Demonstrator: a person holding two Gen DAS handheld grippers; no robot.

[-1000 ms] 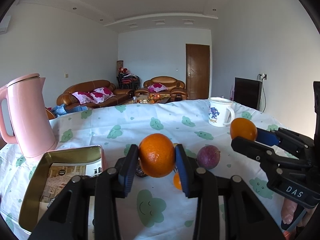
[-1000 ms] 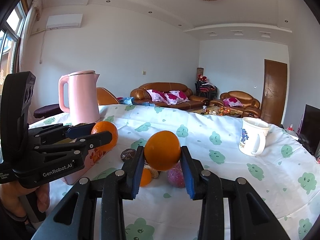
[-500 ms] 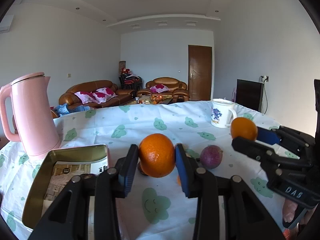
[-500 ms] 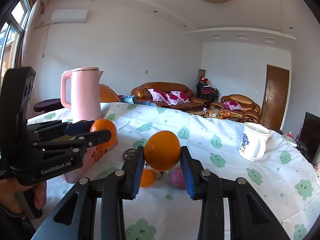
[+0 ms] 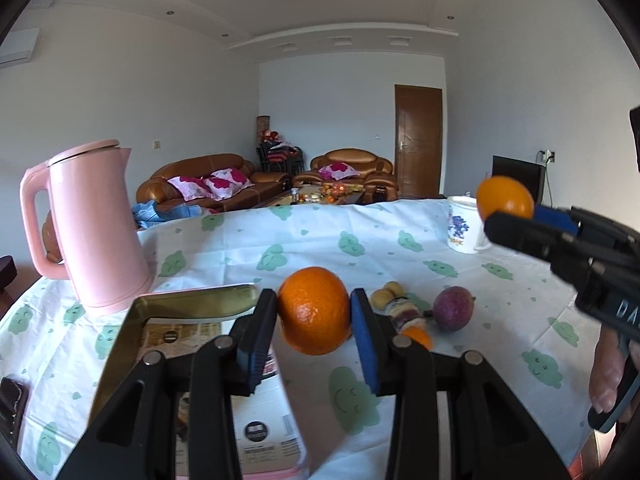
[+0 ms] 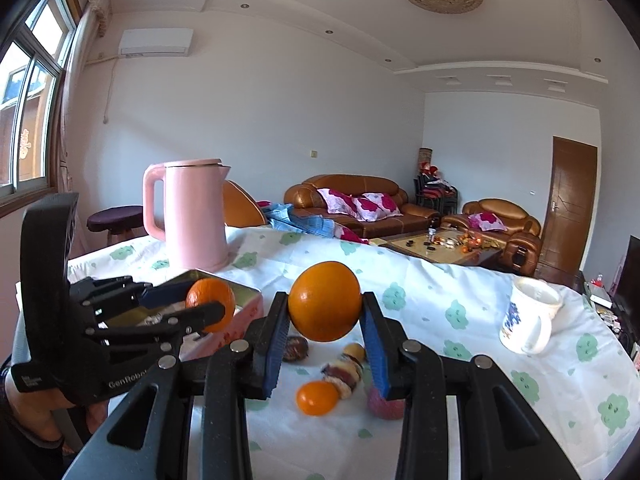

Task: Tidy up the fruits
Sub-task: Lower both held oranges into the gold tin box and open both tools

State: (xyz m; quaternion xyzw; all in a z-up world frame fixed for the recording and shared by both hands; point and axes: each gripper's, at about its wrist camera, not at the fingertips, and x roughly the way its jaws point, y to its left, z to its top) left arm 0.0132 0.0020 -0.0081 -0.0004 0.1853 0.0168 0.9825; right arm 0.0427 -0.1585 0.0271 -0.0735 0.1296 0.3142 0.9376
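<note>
- Far left of the left tool (image 5: 314,312), the pink kettle (image 5: 94,228) stands upright on the bench (image 5: 240,240), which wears a white cloth with green cloud faces.
- Just left of and partly beneath the left tool sits the open gold-lined tin (image 5: 192,300), papers lying inside it.
- The left tool is closed to the width of a fruit: its blue pads press both sides of an orange (image 5: 314,310), which hangs clear above the cloth, beside the tin's right edge.
- Just right of that tool, down on the cloth, lie a skewer of mixed fruit pieces (image 5: 400,308), a small tangerine (image 5: 416,336) half hidden behind the tool's finger, and a purple passion fruit (image 5: 452,308).
- Farther right and beyond, a white mug (image 5: 462,224) with a blue print stands near the bench's far edge.
- At the far right of the left wrist view, the right tool (image 5: 506,216) comes in from the side, held in a person's hand (image 5: 608,372).
- The right tool (image 6: 324,308) is likewise narrowed onto a second orange (image 6: 324,306), pinched between its pads and lifted off the bench.
- Below the right tool, a dark fruit (image 6: 296,348) lies to its left, the skewer and tangerine under its middle, and the passion fruit behind its right finger.
</note>
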